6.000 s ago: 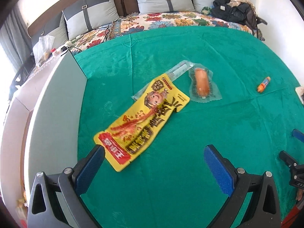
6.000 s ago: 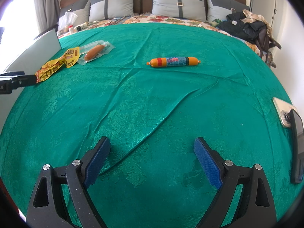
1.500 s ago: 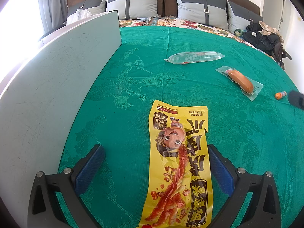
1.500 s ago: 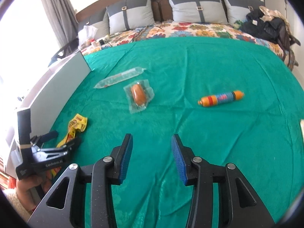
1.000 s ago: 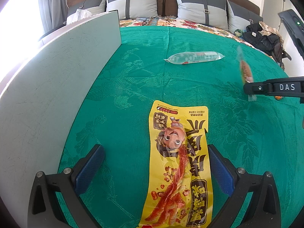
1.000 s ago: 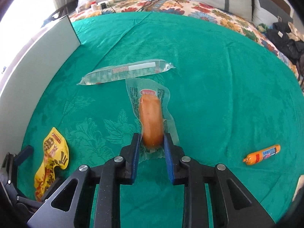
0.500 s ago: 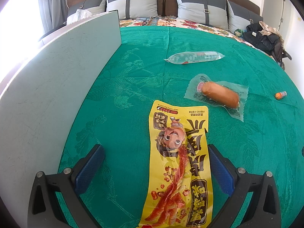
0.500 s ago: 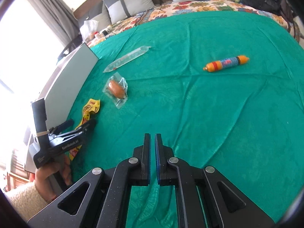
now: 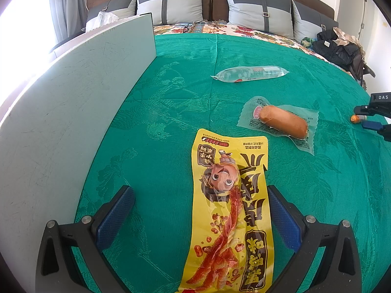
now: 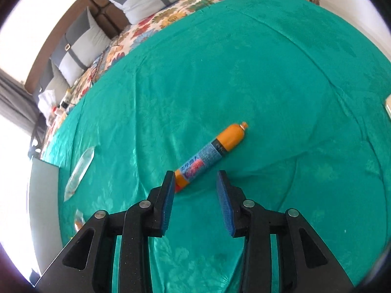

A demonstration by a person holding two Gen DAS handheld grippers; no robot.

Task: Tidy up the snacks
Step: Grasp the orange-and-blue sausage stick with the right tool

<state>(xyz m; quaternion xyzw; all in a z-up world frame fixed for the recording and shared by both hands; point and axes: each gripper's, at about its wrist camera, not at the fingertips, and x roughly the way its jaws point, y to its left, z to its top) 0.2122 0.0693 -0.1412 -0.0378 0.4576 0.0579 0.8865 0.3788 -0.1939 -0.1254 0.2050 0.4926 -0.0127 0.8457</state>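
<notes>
A yellow snack packet (image 9: 229, 210) lies flat on the green bed cover, its near half between the fingers of my left gripper (image 9: 198, 191), which is open and not touching it. Just beyond it rest a sausage in clear wrap (image 9: 283, 122) and a long clear packet (image 9: 249, 73). In the right wrist view an orange stick sausage (image 10: 210, 156) lies diagonally. My right gripper (image 10: 195, 175) hovers at its near end, jaws opening, pads not pressing it. The right gripper (image 9: 376, 119) also shows at the left wrist view's right edge.
A tall pale board (image 9: 73, 122) stands along the left side of the green cover (image 9: 171, 97). Grey pillows (image 9: 171, 5) and a floral sheet lie at the back, with a black bag (image 9: 339, 48) far right. A phone edge (image 10: 388, 107) shows at right.
The right gripper carried the wrapped sausage over beside the yellow packet and let it go. It then shut empty, swung to the orange stick sausage, rolled, and is parting its jaws. The left gripper stayed still.
</notes>
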